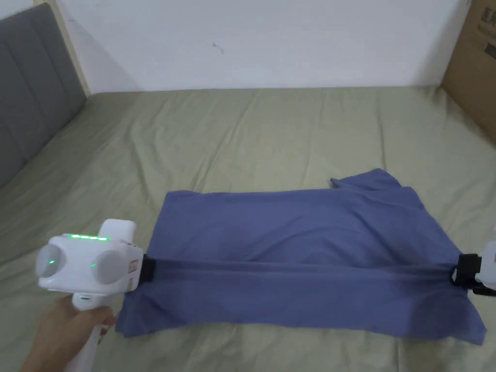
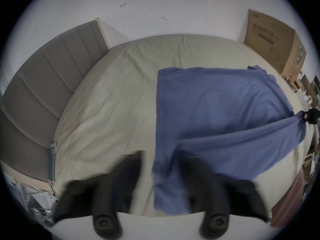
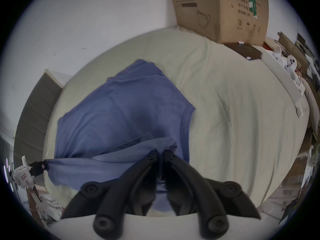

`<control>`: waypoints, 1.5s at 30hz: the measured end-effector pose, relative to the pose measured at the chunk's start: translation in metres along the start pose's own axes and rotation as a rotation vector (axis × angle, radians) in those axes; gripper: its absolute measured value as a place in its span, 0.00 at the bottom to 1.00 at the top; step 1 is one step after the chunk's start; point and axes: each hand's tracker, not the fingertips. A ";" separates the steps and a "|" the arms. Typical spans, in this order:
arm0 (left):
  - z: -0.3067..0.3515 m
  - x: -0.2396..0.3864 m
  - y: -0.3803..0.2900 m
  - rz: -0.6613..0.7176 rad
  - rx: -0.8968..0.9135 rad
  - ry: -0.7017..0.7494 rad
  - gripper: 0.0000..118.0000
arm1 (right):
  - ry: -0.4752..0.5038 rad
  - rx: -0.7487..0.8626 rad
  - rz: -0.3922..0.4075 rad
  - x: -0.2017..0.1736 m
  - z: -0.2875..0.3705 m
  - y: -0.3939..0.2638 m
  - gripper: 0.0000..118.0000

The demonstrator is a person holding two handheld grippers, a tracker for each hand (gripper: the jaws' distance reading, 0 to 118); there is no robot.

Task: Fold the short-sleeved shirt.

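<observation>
The blue shirt (image 1: 300,227) lies on the bed (image 1: 242,135), between the two claws. One long fold of it is pulled up off the bed and runs tight from the left claw (image 1: 147,269) to the right claw (image 1: 465,276). The rest of the shirt spreads flat on the far side of both claws. A loose flap hangs down on the near side.

In the right gripper view, the right claw (image 3: 161,152) has its two jaws squeezed together on the edge of the shirt (image 3: 121,115). The cloth bunches up right at the tips.

In the left gripper view, the left claw (image 2: 159,157) is blurry and its two jaws stand wide apart. The shirt (image 2: 216,105) drapes over one jaw, and the bed sheet (image 2: 112,96) shows in the gap beside the other. So this claw is open and is not pinching the cloth with both jaws.

In the head view, a hand (image 1: 68,324) holds the left claw's white handle from below, low and close to the person. The claw points sideways at the shirt. The right claw pokes in from the other side and points back.

The right gripper view shows the left claw (image 3: 39,166) far off, at the end of the tight fold. The left gripper view shows the right claw (image 2: 310,119) the same way. A cardboard box (image 1: 477,72) stands past the right claw, and a grey headboard (image 1: 29,87) past the left claw.
</observation>
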 end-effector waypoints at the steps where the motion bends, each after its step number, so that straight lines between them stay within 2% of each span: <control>1: -0.005 -0.001 0.003 -0.010 -0.032 0.017 0.65 | -0.011 0.000 -0.008 0.000 -0.003 -0.001 0.23; 2: -0.006 -0.004 0.003 0.014 -0.031 -0.007 0.78 | -0.012 0.008 -0.005 -0.002 -0.003 -0.005 0.48; 3: -0.002 -0.009 0.002 0.032 -0.012 -0.031 0.83 | -0.005 0.010 -0.001 -0.002 -0.003 -0.007 0.76; 6: 0.015 -0.018 -0.010 0.099 0.014 -0.053 0.83 | 0.074 0.039 0.010 0.000 0.021 -0.020 0.77; 7: 0.021 -0.021 -0.016 0.123 0.014 -0.069 0.81 | 0.080 0.043 0.025 -0.001 0.030 -0.025 0.73; 8: 0.031 -0.022 -0.025 0.141 0.023 -0.097 0.74 | 0.091 0.078 0.062 -0.003 0.041 -0.033 0.59; 9: 0.040 -0.025 -0.036 0.154 0.041 -0.134 0.50 | 0.075 0.100 0.115 -0.006 0.050 -0.041 0.29; 10: 0.048 -0.026 -0.046 0.167 0.052 -0.133 0.23 | 0.039 0.101 0.168 -0.011 0.056 -0.047 0.10; 11: 0.053 -0.024 -0.058 0.172 0.048 -0.122 0.00 | 0.026 0.110 0.214 -0.013 0.062 -0.059 0.08; 12: 0.056 -0.021 -0.070 0.170 0.046 -0.100 0.00 | 0.064 0.115 0.227 -0.014 0.067 -0.070 0.08; 14: 0.060 -0.016 -0.089 0.163 0.035 -0.094 0.00 | 0.124 0.069 0.193 -0.017 0.071 -0.086 0.04; 17: 0.053 -0.016 -0.109 0.248 0.003 -0.169 0.00 | 0.096 0.059 0.206 -0.023 0.070 -0.108 0.04; 18: 0.048 -0.017 -0.109 0.253 -0.002 -0.172 0.05 | 0.089 0.063 0.214 -0.022 0.065 -0.112 0.03; 19: 0.045 -0.016 -0.107 0.251 0.001 -0.157 0.21 | 0.091 0.058 0.211 -0.022 0.065 -0.115 0.03; 20: 0.041 -0.018 -0.105 0.253 0.002 -0.151 0.45 | 0.106 0.042 0.201 -0.020 0.066 -0.117 0.03; 21: 0.035 -0.020 -0.101 0.264 0.012 -0.146 0.83 | 0.115 0.045 0.180 -0.020 0.067 -0.120 0.03; 22: 0.024 -0.022 -0.096 0.284 0.009 -0.150 0.97 | 0.111 0.045 0.171 -0.019 0.066 -0.121 0.03; 23: 0.013 -0.025 -0.090 0.334 -0.025 -0.174 0.99 | 0.100 0.046 0.165 -0.019 0.066 -0.123 0.03; 25: -0.006 -0.027 -0.085 0.384 -0.046 -0.197 0.87 | 0.093 0.051 0.157 -0.016 0.068 -0.128 0.03; 27: -0.026 -0.023 -0.079 0.400 -0.110 -0.185 0.85 | 0.083 0.051 0.152 -0.014 0.070 -0.133 0.03; 28: -0.034 -0.019 -0.082 0.369 -0.149 -0.125 0.81 | 0.078 0.050 0.155 -0.012 0.070 -0.134 0.03; 30: -0.028 -0.014 -0.077 0.320 -0.130 -0.119 0.74 | 0.062 0.050 0.150 -0.009 0.070 -0.136 0.03; 31: -0.017 -0.014 -0.074 0.309 -0.117 -0.086 0.61 | 0.066 0.045 0.145 -0.007 0.070 -0.136 0.03; 32: -0.005 -0.018 -0.076 0.315 -0.082 -0.081 0.38 | 0.057 0.043 0.130 -0.005 0.070 -0.135 0.03; 33: 0.000 -0.024 -0.073 0.374 -0.046 -0.140 0.03 | 0.050 0.044 0.120 -0.003 0.069 -0.133 0.06; 34: -0.002 -0.026 -0.071 0.438 -0.063 -0.230 0.02 | 0.042 0.062 0.105 -0.002 0.069 -0.131 0.12; 35: -0.005 -0.026 -0.066 0.411 -0.086 -0.179 0.02 | 0.029 0.087 0.086 -0.001 0.066 -0.125 0.26; 36: -0.004 -0.024 -0.066 0.365 -0.082 -0.150 0.02 | 0.024 0.100 0.079 0.000 0.061 -0.116 0.54; 37: -0.004 -0.022 -0.065 0.326 -0.076 -0.147 0.02 | 0.036 0.092 0.090 0.000 0.055 -0.110 0.73; 38: -0.003 -0.019 -0.064 0.298 -0.088 -0.136 0.02 | 0.050 0.100 0.084 0.003 0.045 -0.103 0.79; 41: 0.001 -0.016 -0.068 0.273 -0.079 -0.137 0.02 | 0.083 -0.009 0.005 0.012 0.006 -0.080 0.76; 42: 0.001 -0.017 -0.068 0.272 -0.082 -0.139 0.02 | 0.086 -0.049 0.003 0.013 -0.006 -0.079 0.56; 43: 0.001 -0.017 -0.068 0.271 -0.089 -0.148 0.02 | 0.048 -0.064 0.030 0.013 -0.019 -0.079 0.32; 44: 0.001 -0.018 -0.069 0.272 -0.091 -0.152 0.02 | -0.064 -0.120 0.054 0.006 -0.026 -0.082 0.28; 45: 0.003 -0.020 -0.069 0.273 -0.095 -0.169 0.02 | -0.027 -0.048 0.104 0.000 -0.014 -0.086 0.22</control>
